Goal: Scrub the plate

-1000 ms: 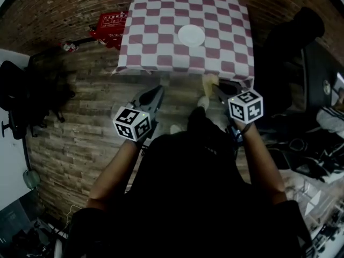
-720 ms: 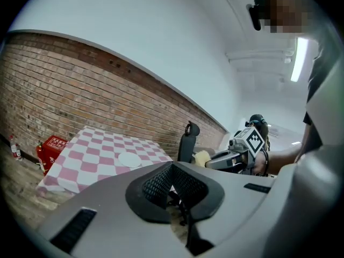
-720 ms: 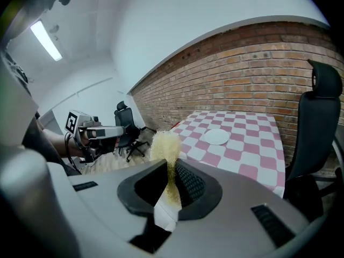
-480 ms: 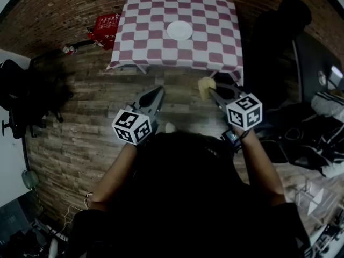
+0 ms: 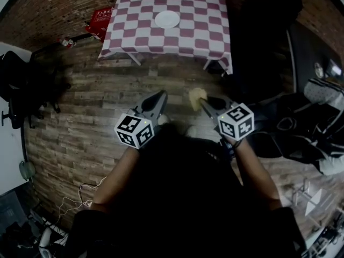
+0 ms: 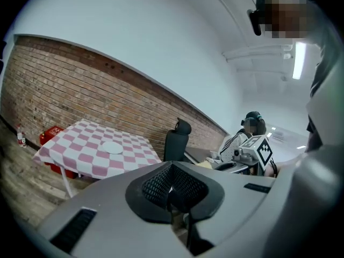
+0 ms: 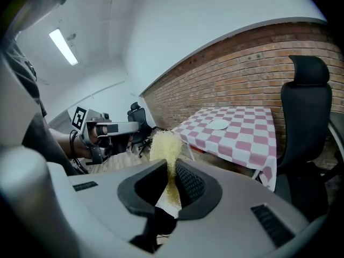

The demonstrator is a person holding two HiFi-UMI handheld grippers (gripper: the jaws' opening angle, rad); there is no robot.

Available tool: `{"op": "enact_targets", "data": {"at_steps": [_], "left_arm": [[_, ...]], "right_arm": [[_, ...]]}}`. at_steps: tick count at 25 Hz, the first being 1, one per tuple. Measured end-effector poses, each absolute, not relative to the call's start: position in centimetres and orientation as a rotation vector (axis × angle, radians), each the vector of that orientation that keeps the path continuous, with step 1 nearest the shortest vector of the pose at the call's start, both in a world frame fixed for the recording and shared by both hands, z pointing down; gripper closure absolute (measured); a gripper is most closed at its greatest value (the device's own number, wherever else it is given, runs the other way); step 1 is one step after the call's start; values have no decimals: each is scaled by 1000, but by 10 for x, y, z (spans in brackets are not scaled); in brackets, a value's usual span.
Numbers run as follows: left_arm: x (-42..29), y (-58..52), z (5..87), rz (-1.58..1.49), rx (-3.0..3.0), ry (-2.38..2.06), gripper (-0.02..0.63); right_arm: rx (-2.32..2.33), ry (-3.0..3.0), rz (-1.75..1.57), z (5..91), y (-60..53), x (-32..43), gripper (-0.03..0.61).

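The plate (image 5: 167,19) lies flat near the middle of the checked table (image 5: 204,36), at the far end of the head view. Both grippers hang well short of it, over bare plank floor (image 5: 107,95), with none of the table beneath them. The left gripper (image 5: 159,97) has its jaws pressed together with nothing between them. The right gripper (image 5: 203,104) is clamped on a yellow sponge (image 5: 196,98), whose fuzzy top stands up past the jaw tips. From both grippers the plate lies straight ahead and far off. In the head view it sits almost in line with the left gripper's tip, so the right one, which holds the sponge, has a little more sideways ground to cover. The two grippers toe in toward each other. The left gripper view therefore shows the plate left of its jaws and the right gripper view shows it right of its jaws. The plate is round (so no long axis to line up with), and any approach across the near table edge would serve. A dark chair (image 7: 303,117) stands at the table's right side, clear of that line. Whether the plate has been scrubbed cannot be read from this far. Sponge in grip and plate out of reach fit a walk toward the table as well as a walk away from it.
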State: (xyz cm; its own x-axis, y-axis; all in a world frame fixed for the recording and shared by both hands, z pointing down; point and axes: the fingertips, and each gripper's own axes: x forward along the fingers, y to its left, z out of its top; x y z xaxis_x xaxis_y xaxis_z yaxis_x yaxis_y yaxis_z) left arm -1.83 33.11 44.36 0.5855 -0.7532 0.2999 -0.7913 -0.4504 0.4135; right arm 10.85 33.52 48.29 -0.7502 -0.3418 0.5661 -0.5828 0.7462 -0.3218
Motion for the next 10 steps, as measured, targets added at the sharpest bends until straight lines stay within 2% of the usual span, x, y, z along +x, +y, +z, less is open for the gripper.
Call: {"op": "enact_targets", "data": {"at_steps": [10], "left_arm": [[12, 382, 443, 106, 2297, -1232, 604]], "right_arm": [[693, -2485, 680, 479, 381, 133, 534]]}}
